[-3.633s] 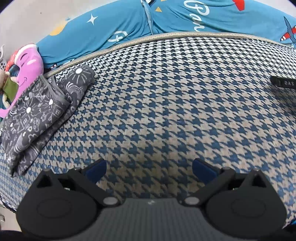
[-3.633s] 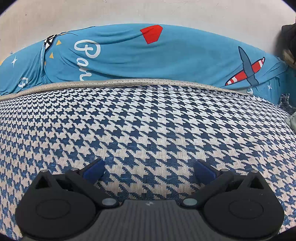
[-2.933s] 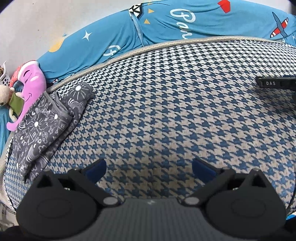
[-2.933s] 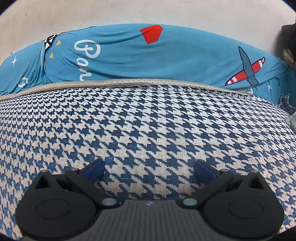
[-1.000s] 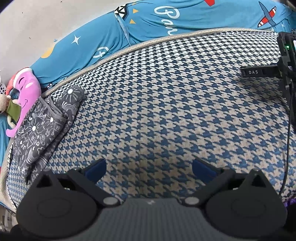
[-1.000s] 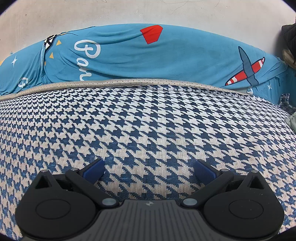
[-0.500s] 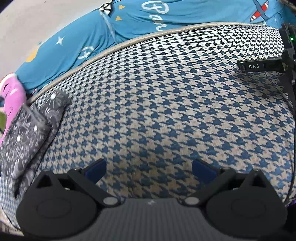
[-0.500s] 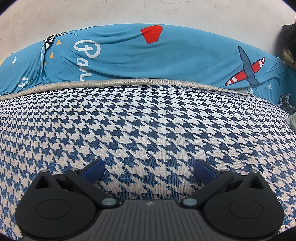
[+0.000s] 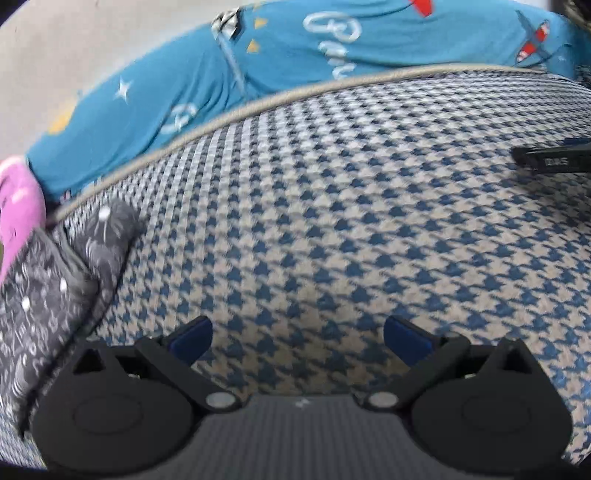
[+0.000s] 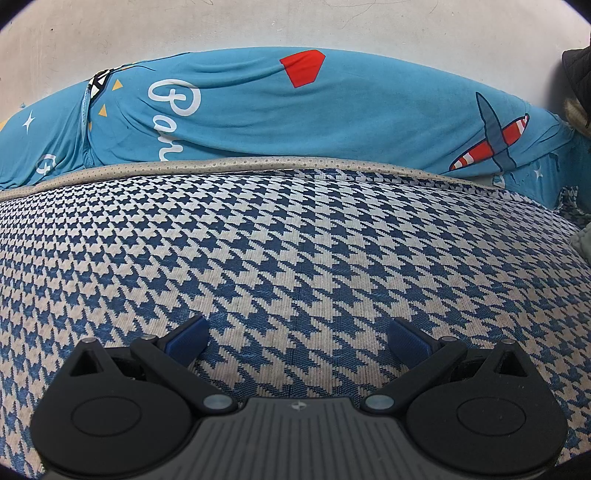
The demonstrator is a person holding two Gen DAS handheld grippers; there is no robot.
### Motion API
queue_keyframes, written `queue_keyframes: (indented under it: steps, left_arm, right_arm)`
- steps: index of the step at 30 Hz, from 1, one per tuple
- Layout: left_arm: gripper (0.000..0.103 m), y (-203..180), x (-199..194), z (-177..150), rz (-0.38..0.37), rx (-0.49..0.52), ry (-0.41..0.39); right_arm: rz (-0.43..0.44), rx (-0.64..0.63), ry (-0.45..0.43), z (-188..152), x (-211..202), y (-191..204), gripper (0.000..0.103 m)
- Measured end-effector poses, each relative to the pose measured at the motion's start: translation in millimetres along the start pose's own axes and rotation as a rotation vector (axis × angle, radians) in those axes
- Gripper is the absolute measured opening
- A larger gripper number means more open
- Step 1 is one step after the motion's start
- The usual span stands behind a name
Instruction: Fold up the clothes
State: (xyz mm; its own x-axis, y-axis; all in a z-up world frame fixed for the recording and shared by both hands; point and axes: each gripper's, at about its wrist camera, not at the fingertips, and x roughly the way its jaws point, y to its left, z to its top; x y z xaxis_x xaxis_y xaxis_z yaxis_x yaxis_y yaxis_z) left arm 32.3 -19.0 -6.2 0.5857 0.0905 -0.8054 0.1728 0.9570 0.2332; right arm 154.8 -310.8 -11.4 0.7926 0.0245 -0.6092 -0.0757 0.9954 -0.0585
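One piece looked finished: a dark grey garment (image 9: 44, 291) with small white drawings lay folded into a neat stack at the left edge of the bed (image 9: 332, 229), close to the tan piping that runs along the checked blue-and-cream cover. Beside it, just off the cover, sat a pink soft toy (image 9: 16, 206). Apart from that stack, the checked cover was bare, so from where I stood the folding seemed either done or waiting on the next piece; nothing unfolded lay within reach.

The left claw (image 9: 297, 336) hung low over the middle of the cover, its blue pads spread wide apart with nothing between them. The right claw (image 10: 295, 338) hovered over its own stretch of cover, likewise gaping and empty; its black body poked into the left view at the right edge.

Behind the bed a long teal cushion (image 10: 295, 110) printed with stars, lettering and a red plane lay against the pale wall (image 10: 258, 26). A pale bit of cloth (image 10: 581, 240) showed at the far right edge, too cut off to say whether it was clothing.

No basket, box or drawer was in sight, so there was nothing to report inside any.
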Motion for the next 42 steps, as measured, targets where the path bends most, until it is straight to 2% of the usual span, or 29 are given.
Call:
queue_keyframes:
  steps: [4, 9, 15, 25, 34, 38, 42]
  left_arm:
    - [0.103, 20, -7, 9, 0.008, -0.065, -0.046]
    - [0.103, 31, -13, 8, -0.028, -0.098, -0.051]
    - [0.103, 40, -11, 6, -0.055, -0.128, -0.02]
    - [0.103, 45, -16, 0, -0.078, -0.137, -0.013]
    - [0.103, 54, -11, -6, -0.071, -0.138, 0.004]
    - [0.103, 49, -2, -2, -0.022, -0.116, 0.006]
    - [0.103, 53, 5, 5, -0.01, -0.158, 0.027]
  right_arm:
    - [0.0, 0.0, 0.0, 0, 0, 0, 0.103]
    - [0.0, 0.0, 0.0, 0, 0, 0, 0.103]
    - [-0.003, -0.004, 0.0, 0, 0, 0, 0.103]
    - [0.0, -0.001, 0.001, 0, -1, 1, 0.103]
    - [-0.001, -0.001, 0.001, 0, -1, 4, 0.103]
    - [-0.001, -0.001, 0.001, 0, 0, 7, 0.103]
    - [0.0, -0.001, 0.0, -3, 2, 6, 0.103]
